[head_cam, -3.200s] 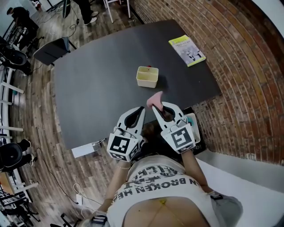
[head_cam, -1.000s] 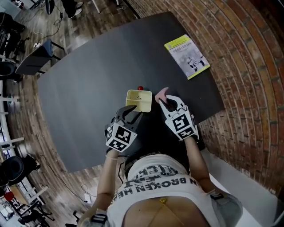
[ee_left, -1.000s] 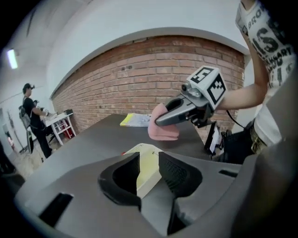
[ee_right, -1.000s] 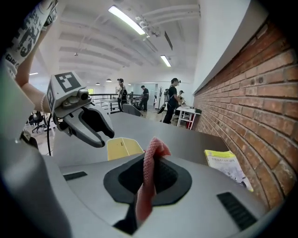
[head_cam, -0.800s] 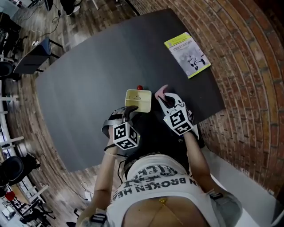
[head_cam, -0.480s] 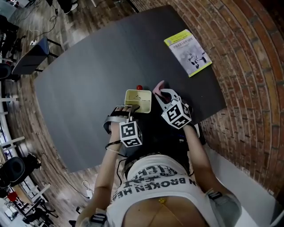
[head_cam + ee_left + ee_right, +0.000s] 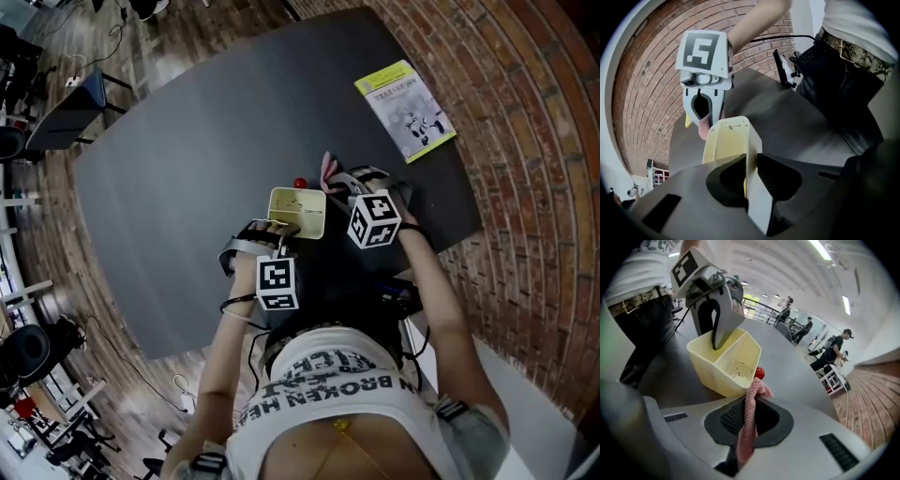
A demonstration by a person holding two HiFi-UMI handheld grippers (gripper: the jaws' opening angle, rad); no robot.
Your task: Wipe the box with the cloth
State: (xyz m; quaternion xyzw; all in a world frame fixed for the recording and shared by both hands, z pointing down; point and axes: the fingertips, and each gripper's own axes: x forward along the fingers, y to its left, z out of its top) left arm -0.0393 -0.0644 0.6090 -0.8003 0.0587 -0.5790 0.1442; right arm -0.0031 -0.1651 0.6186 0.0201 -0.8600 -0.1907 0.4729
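A pale yellow open box (image 7: 297, 212) stands on the dark table (image 7: 187, 187) in front of me. My left gripper (image 7: 280, 229) has just been closing, and its jaws now press the box's near wall (image 7: 748, 176) between the pads. The left gripper view shows that grip (image 7: 749, 161) close up. My right gripper (image 7: 340, 178) is shut on a pink cloth (image 7: 326, 172) and hangs at the box's far right corner. The cloth (image 7: 750, 420) stands pinched between the right gripper's jaws (image 7: 751, 401), just short of the box (image 7: 724, 363). The left gripper (image 7: 716, 339) is on the opposite wall.
A small red ball (image 7: 300, 183) lies just behind the box. A yellow-green booklet (image 7: 405, 98) lies at the table's far right corner. Brick flooring runs along the table's right edge. Chairs and stands (image 7: 66, 94) sit off to the left. People (image 7: 836, 350) stand far off.
Both grippers came down and rolled. The left jaws closed on the box's near wall. The right gripper carried the cloth round to the box's far right corner.
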